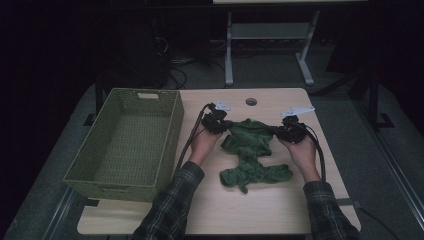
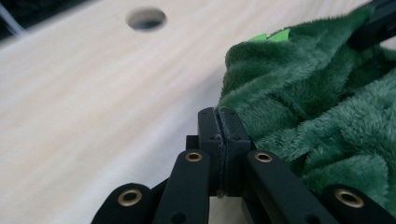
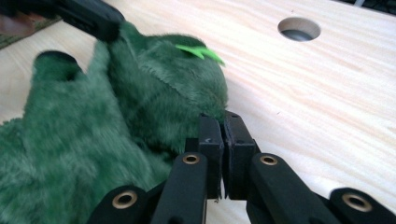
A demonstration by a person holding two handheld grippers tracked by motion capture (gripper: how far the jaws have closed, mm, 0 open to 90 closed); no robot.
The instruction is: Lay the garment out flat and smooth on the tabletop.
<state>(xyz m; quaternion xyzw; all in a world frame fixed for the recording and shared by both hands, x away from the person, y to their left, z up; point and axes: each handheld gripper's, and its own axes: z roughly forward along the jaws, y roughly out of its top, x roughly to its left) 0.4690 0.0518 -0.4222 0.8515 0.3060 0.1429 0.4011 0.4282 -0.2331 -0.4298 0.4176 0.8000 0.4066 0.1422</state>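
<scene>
Both grippers, left gripper (image 1: 223, 125) and right gripper (image 1: 281, 131), pinch the green fleece garment's (image 1: 250, 155) upper corners, jaws closed tight; it trails lengthwise toward the table's (image 1: 270, 210) near edge.

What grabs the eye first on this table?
A fuzzy dark green garment lies mid-table, pinched at its two upper corners by the left gripper and the right gripper. Left of it stands an empty olive woven basket, hanging partly over the light wooden table.

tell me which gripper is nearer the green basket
Left. The left gripper is beside the basket, at the cloth's near end; the right gripper is past the cloth.
</scene>
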